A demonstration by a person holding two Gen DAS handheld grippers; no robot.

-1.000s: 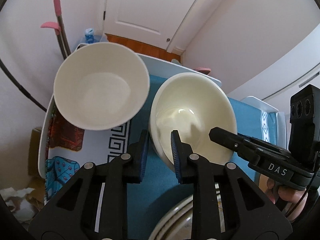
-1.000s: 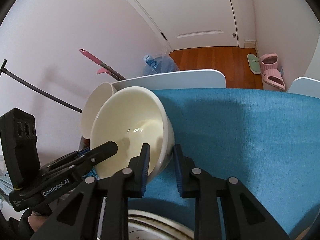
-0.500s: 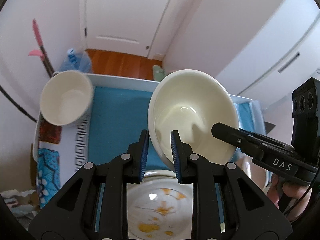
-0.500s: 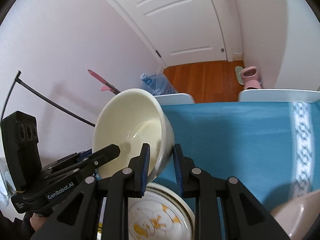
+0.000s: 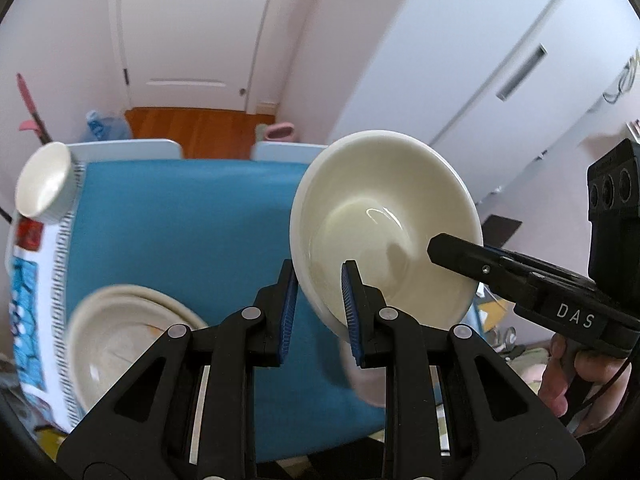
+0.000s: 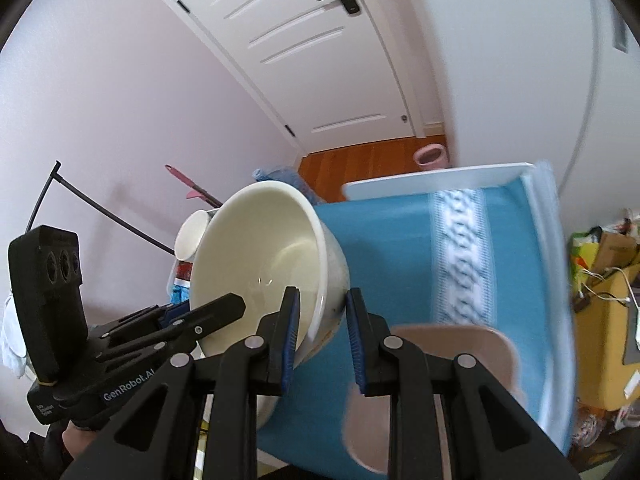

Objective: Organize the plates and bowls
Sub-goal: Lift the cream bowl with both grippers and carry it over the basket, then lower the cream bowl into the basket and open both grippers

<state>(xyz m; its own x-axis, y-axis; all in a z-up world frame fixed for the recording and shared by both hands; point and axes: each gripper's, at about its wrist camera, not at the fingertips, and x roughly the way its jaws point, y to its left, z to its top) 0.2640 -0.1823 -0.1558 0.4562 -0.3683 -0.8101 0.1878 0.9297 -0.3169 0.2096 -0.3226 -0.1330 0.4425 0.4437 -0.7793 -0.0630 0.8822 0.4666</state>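
blue tablecloth | both tools clamp cream bowl rim | pink bowl blurred

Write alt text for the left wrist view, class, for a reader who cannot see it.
Two black grippers, the left gripper and the right gripper, clamp opposite sides of a cream bowl's rim, holding it tilted above a blue tablecloth. Below left sit stacked plates, blurred; a white bowl rests at the far left corner.

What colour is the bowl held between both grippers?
Cream bowl, plain inside; the left wrist view shows it best.
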